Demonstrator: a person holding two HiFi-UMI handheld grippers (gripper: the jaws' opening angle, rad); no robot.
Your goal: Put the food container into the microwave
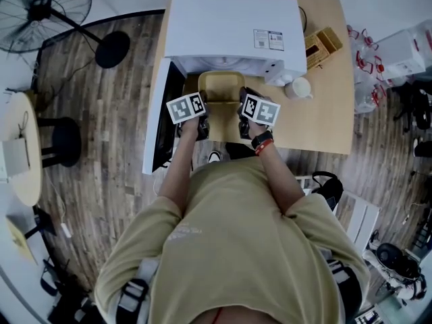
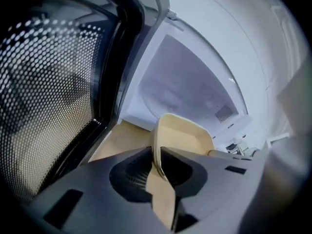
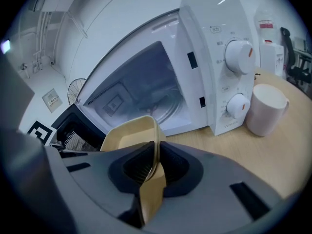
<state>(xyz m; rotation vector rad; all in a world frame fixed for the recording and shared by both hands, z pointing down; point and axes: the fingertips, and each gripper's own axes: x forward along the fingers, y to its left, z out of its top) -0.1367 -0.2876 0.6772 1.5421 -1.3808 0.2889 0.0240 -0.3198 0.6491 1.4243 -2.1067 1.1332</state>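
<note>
Left gripper (image 2: 157, 164) clamped on left rim of food container (image 1: 219, 88). Container held between both tools above the tabletop's near-left edge, at the open microwave (image 1: 233, 29) mouth. Right gripper (image 3: 155, 164) clamped on right rim.

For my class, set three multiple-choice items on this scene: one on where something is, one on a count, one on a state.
1. Where is the mug?
A in the microwave
B on the table beside the microwave
C on the floor

2. How many dials has the microwave?
A one
B two
C four

3. How is the container held?
A by one gripper alone
B by none
C by both

Key:
1 B: the mug stands on the wood next to the dials.
2 B: one dial sits above the other.
3 C: the left gripper and the right gripper are each shut on a rim.
</note>
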